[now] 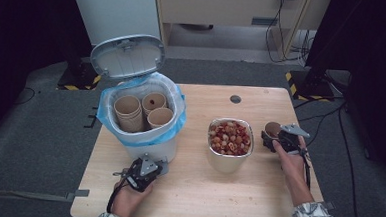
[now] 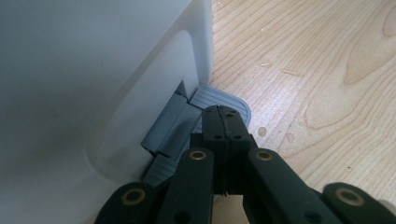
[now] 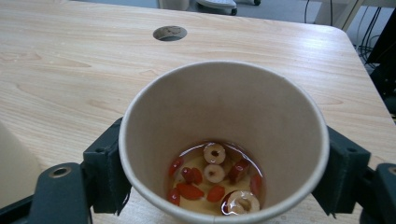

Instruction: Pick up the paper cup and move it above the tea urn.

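Wooden table (image 1: pixel 197 189), grey carpet around it; pedal bin, steel bowl, paper cup in play.

Left tool (image 2: pixel 223 122): jaws clenched together, empty, tips on the grey foot pedal (image 2: pixel 224 98) at the base of the white pedal bin (image 1: pixel 145 113), whose lid (image 1: pixel 127 56) stands open; three paper cups (image 1: pixel 142 111) inside its blue liner. Right tool (image 3: pixel 219 179) grasps a paper cup (image 3: pixel 224 140) holding liquid with red berries and sliced rings, just right of the steel bowl (image 1: pixel 230 140) of similar fruit.

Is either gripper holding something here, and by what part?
The right gripper clamps a brown paper cup by its side wall, below the rim. The left gripper, jaws shut, holds nothing, pressing the white bin's grey pedal.
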The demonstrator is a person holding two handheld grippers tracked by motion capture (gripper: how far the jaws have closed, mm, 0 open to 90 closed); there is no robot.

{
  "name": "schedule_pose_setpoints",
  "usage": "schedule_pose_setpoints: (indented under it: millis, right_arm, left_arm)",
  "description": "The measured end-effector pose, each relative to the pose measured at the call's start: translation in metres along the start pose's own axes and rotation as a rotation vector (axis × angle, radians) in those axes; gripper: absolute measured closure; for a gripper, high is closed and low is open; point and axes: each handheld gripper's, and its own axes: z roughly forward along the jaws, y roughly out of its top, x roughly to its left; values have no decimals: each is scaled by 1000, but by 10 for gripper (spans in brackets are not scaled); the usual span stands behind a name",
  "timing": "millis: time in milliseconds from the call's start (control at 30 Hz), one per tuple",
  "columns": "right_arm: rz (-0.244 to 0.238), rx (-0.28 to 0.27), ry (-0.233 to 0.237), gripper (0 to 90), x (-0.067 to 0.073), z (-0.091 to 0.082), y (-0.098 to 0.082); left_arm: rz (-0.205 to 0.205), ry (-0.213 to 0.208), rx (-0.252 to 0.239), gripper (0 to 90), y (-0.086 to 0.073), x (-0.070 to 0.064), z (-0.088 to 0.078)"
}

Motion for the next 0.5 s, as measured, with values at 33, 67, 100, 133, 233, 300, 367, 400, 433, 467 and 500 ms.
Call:
schedule_pose_setpoints:
  millis: [33,67,100,133,233,300,367,400,433,467,500]
  right_arm:
    - [4,-3,3,231,-1,1,0]
    - [4,-3,3,231,-1,1,0]
    - [-3,-2,10,240,-2,0,0]
    - [-1,-1,13,243,-3,0,0]
    - [-20,-11,22,255,-3,-4,2]
    - [-28,-23,28,266,-3,-8,4]
    - [-61,-20,31,267,-3,-12,8]
    - [-73,-25,36,267,-2,-14,11]
    - [-81,-34,41,268,-1,-17,14]
    - [-89,-41,43,269,-1,-19,17]
    - [-89,-41,43,269,-1,-19,17]
  left_arm:
    - [0,0,0,899,0,0,0]
    - [0,0,0,899,0,0,0]
    - [-1,0,0,899,0,0,0]
    - [-1,0,0,899,0,0,0]
    - [0,0,0,899,0,0,0]
    - [-1,0,0,900,0,0,0]
    - [-1,0,0,899,0,0,0]
    - [-1,0,-1,899,0,0,0]
    - [-1,0,0,899,0,0,0]
    - [-2,1,0,899,0,0,0]
    - [-2,1,0,899,0,0,0]
